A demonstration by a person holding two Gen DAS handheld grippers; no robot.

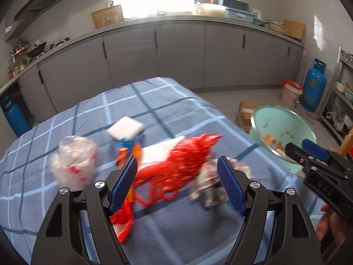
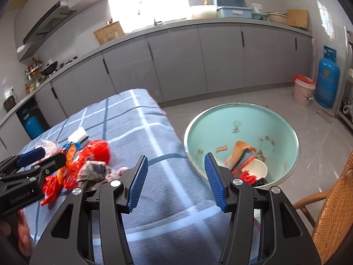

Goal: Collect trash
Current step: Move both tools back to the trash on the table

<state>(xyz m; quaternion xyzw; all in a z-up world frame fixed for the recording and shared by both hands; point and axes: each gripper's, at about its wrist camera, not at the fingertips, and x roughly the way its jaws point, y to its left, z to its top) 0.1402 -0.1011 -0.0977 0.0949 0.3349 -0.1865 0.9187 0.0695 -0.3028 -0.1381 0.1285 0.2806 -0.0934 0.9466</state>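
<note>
Trash heaped mid-table: red net, wrapper, cup. Basin below right edge, ready for drops. Left gripper wide, empty; right gripper part-open, empty.

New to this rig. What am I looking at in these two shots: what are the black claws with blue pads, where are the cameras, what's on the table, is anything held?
No robot arm: a person holds one two-finger gripper in each hand, each with a fisheye camera looking along its fingers.

The left wrist view shows the left gripper, with the right gripper at the edge. The right wrist view shows the right one up close.

On the blue checked tablecloth lie a red mesh net bag, a crumpled clear plastic cup, a crumpled greyish wrapper and a white-and-blue carton. Collected trash sits in the mint-green round basin on the floor.

Both grippers are open and empty.
</note>
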